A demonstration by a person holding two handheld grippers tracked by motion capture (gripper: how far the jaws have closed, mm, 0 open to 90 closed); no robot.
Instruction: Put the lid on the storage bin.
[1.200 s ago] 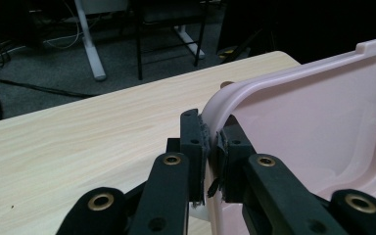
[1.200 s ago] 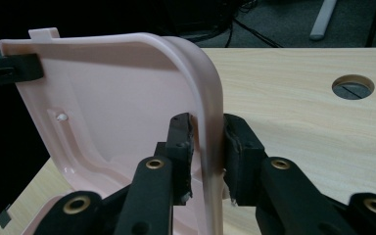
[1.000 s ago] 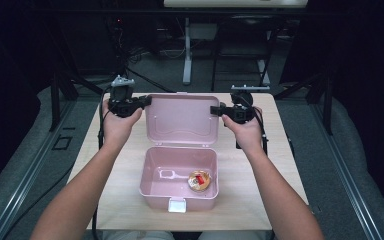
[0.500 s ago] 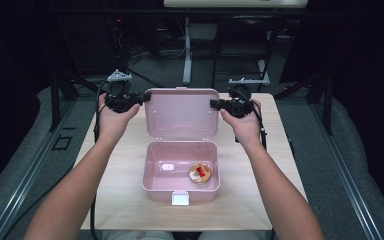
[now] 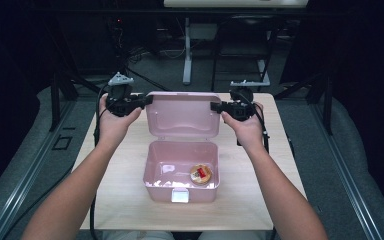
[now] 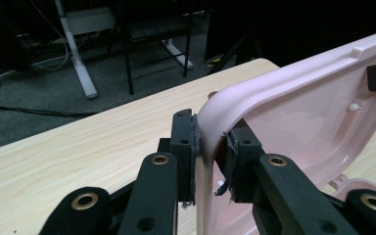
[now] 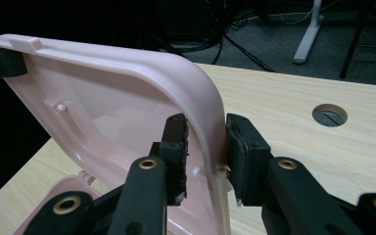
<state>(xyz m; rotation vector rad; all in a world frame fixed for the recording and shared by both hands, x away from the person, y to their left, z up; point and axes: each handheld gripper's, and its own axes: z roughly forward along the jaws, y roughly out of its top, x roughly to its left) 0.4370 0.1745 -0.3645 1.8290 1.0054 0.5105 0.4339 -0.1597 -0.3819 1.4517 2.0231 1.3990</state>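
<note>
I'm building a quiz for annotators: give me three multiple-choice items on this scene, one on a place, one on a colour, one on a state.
1. Where does the round snack lie?
A. in the box
B. on the table
C. on the lid

2. What colour is the box?
A. blue
B. pink
C. white

3. How is the lid?
A. shut
B. detached
C. raised open

Answers:
1 A: it rests on the box's floor.
2 B: walls and lid are pink.
3 C: it stands up, the left gripper and right gripper each clamping a side edge.
</note>
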